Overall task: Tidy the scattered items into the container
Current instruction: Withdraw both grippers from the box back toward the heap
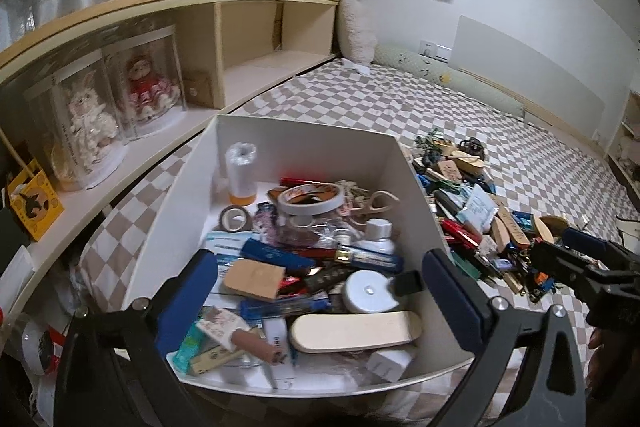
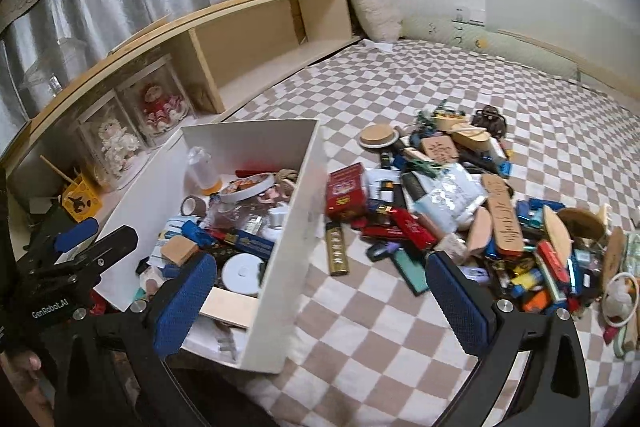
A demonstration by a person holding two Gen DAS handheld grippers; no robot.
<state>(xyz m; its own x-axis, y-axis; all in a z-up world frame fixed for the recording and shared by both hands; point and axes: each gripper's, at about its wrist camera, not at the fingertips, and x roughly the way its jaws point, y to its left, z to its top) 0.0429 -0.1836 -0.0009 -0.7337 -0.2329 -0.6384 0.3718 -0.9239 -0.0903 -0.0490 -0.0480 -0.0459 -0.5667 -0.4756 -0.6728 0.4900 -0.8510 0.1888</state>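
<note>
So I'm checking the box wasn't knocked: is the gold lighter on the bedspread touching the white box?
Apart. The right wrist view shows checkered bedspread between the gold lighter and the white box wall.

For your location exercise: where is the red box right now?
In the right wrist view, the red box lies on the checkered bedspread, just right of the white container.

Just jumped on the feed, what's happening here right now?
A person with a claw in each hand is clearing a pile of small items off the checkered bed into a white box. The box is already quite full: tape rolls, pens, a wooden board. Both claws are open and empty: the left claw hangs over the box, and the right claw sits between the box and the pile. Much of the pile remains.
</note>
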